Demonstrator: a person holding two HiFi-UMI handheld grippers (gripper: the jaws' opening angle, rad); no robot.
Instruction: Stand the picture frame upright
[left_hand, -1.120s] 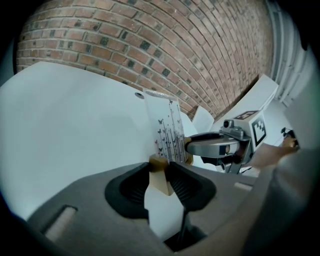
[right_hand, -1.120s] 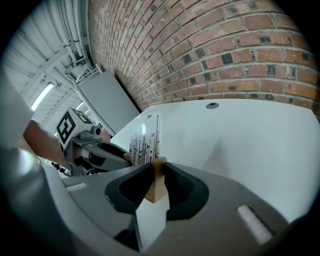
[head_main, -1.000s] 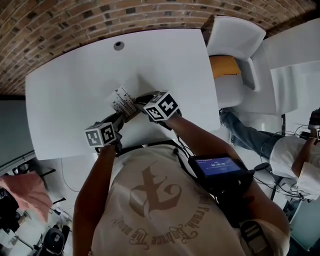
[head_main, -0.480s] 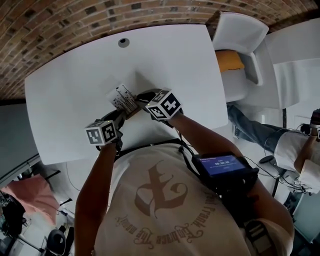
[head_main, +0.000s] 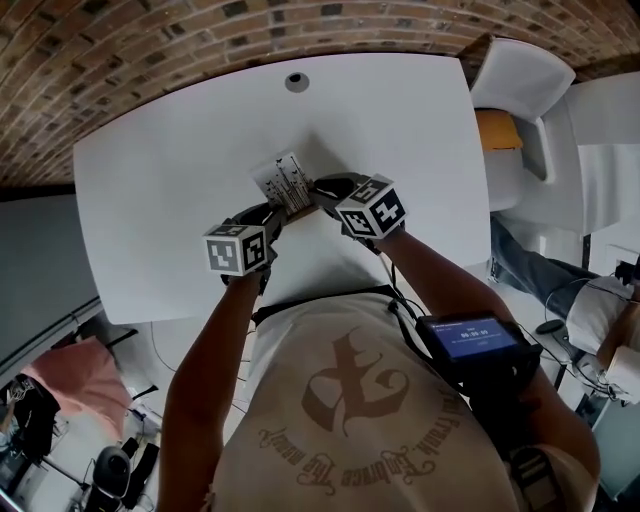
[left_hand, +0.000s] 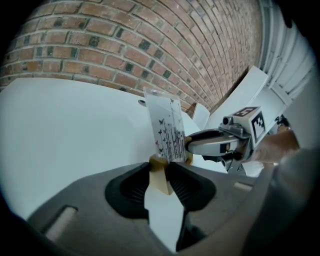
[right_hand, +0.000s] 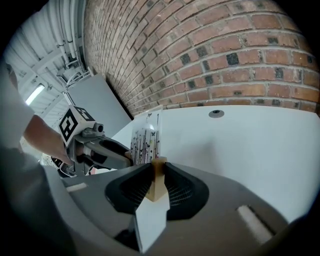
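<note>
The picture frame (head_main: 285, 183) is a clear panel printed with butterflies and stems, standing on edge on the white table (head_main: 160, 180). It rests on pale wooden feet. My left gripper (head_main: 270, 216) is shut on one wooden foot (left_hand: 161, 172) at the panel's (left_hand: 167, 130) near-left end. My right gripper (head_main: 322, 188) is shut on the other wooden foot (right_hand: 157, 179) at the panel's (right_hand: 146, 140) right end. Each gripper view shows the other gripper across the panel: the right gripper (left_hand: 197, 145) and the left gripper (right_hand: 126, 157).
A round cable hole (head_main: 295, 82) sits near the table's far edge, below the brick wall (head_main: 200, 40). A white chair with a yellow cushion (head_main: 497, 130) stands at the right. Another person's sleeve and leg (head_main: 590, 310) are at the far right.
The head view has shifted, so everything sits further right in it. Both grippers keep their hold on the frame, which stays at about the same spot on the table.
</note>
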